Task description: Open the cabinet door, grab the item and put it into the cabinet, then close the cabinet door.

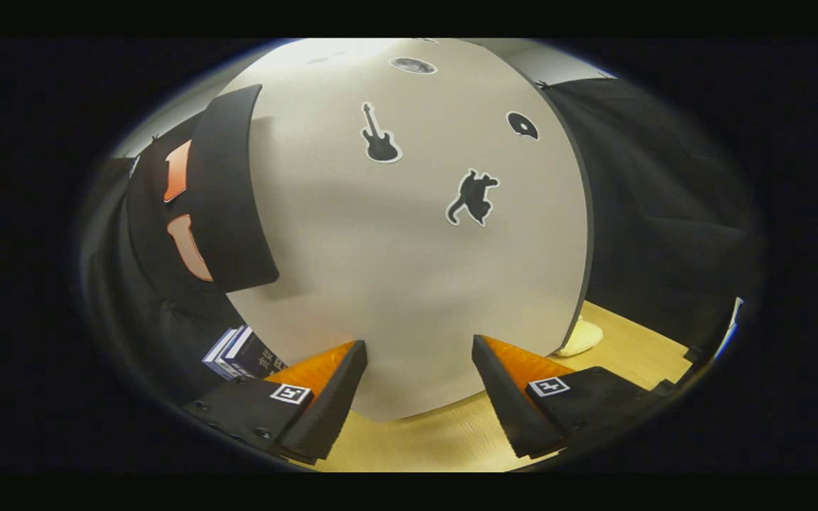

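The fingers stand spread and empty just before the pale cabinet door — stickered with a guitar and cat — above the wooden table.

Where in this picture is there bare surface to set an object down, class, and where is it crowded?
Free: the wooden tabletop between the open gripper fingers, below the cabinet door, and the strip beyond the door's edge, past the pale item. Crowded: the side with the box, under the door's black handle.
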Available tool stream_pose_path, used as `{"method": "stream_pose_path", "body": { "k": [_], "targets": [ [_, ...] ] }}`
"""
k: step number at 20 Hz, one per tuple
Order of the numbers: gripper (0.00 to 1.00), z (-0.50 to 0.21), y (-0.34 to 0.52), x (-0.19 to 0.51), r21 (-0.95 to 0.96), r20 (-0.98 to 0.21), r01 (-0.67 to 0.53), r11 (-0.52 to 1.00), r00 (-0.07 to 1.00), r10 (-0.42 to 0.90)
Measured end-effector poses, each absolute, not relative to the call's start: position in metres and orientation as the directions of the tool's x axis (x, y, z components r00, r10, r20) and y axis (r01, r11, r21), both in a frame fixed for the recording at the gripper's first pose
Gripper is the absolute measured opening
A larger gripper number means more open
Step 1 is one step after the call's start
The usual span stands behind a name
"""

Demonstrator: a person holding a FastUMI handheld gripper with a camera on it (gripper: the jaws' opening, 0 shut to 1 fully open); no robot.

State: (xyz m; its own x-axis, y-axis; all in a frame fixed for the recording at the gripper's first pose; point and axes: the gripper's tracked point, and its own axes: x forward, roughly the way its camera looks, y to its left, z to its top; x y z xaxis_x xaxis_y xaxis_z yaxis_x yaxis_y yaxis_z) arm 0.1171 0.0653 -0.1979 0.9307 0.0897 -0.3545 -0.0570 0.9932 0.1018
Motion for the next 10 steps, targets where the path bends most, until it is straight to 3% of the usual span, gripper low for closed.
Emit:
{"method": "stream_pose_path", "body": {
  "k": [5, 10],
  "targets": [
    [0.96, -0.197, 0.052, 0.082, 0.035, -0.337, -0.010, 0.999, 0.941, 0.021],
    [0.96, -0.153, 0.041, 0.042, 0.022, -0.297, -0.031, 0.999, 0.954, 0.036]
  ]
}}
